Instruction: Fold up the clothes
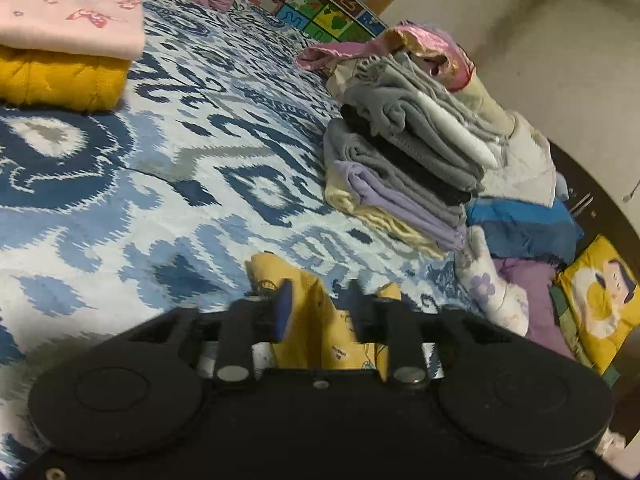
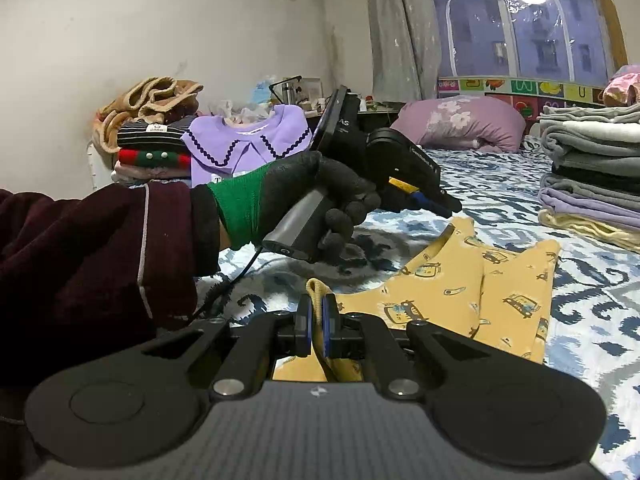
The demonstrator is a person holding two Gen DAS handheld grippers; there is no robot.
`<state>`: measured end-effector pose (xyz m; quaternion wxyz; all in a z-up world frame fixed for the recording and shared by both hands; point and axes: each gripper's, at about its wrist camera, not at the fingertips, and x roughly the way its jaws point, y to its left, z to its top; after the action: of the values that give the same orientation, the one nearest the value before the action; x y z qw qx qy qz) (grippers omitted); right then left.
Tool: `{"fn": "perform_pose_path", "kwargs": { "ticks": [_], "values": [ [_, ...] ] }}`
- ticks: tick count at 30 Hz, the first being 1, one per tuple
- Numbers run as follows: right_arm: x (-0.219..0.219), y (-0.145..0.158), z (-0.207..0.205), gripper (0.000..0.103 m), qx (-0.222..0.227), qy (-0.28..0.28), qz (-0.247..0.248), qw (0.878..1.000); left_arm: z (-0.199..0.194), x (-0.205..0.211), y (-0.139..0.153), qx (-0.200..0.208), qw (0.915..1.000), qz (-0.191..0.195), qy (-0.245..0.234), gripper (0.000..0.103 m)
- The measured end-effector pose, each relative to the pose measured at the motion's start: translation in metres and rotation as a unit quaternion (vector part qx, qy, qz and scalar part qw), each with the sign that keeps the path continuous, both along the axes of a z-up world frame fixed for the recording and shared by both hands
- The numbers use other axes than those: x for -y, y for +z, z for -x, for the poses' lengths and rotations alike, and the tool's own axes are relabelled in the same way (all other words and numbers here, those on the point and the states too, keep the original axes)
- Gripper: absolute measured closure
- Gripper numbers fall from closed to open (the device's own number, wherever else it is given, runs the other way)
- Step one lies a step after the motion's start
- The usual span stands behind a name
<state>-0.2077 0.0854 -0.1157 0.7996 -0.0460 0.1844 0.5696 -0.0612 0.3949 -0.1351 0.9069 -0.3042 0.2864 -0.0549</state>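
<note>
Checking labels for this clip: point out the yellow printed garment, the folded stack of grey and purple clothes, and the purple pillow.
yellow printed garment (image 2: 472, 292): right wrist view, middle of the spread cloth.
folded stack (image 1: 404, 172): left wrist view, front folded edges.
purple pillow (image 2: 460, 120): right wrist view, floral front face.

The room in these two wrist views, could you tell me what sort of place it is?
Most likely a home bedroom: a bed under a blue patterned bedspread, a purple pillow, and a curtained window.

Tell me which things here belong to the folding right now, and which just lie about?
In use:
- yellow car-print cotton garment
- right gripper, clamped on its edge
- left gripper, jaws apart over it

Lying about:
- grey-and-lilac folded stack
- lilac flowered pillow
- mustard knit under pink cloth
</note>
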Motion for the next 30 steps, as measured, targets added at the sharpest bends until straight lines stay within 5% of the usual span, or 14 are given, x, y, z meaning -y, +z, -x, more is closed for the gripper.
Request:
{"fn": "perform_pose_path", "kwargs": {
  "ticks": [3,5,10,16,22,26,30],
  "values": [
    [0.004,0.002,-0.003,0.096,-0.015,-0.006,-0.017,1.000,-0.006,0.013,-0.004,0.000,0.9996,-0.017,-0.022,0.074],
    [0.009,0.004,-0.005,0.096,-0.025,-0.013,-0.032,0.999,-0.008,0.021,-0.005,0.004,0.9987,-0.033,-0.038,0.103],
    [0.017,0.007,-0.011,0.096,-0.041,-0.016,-0.054,0.998,-0.004,0.016,0.003,0.020,0.9979,-0.061,-0.010,0.103],
    [0.000,-0.010,0.001,0.096,-0.009,0.027,0.037,0.999,-0.009,0.011,-0.004,0.004,0.9981,-0.062,-0.003,0.103],
    [-0.004,-0.011,0.003,0.096,-0.008,0.036,0.033,0.999,-0.004,0.003,-0.001,0.017,0.9992,-0.036,0.002,0.103],
    [-0.015,-0.025,0.004,0.096,0.001,0.052,0.088,0.995,-0.009,0.013,-0.009,-0.014,0.9959,-0.089,0.000,0.103],
    [-0.024,-0.033,0.006,0.096,0.008,0.058,0.117,0.991,-0.007,0.009,-0.012,-0.015,0.9970,-0.076,0.003,0.103]
  ]
}}
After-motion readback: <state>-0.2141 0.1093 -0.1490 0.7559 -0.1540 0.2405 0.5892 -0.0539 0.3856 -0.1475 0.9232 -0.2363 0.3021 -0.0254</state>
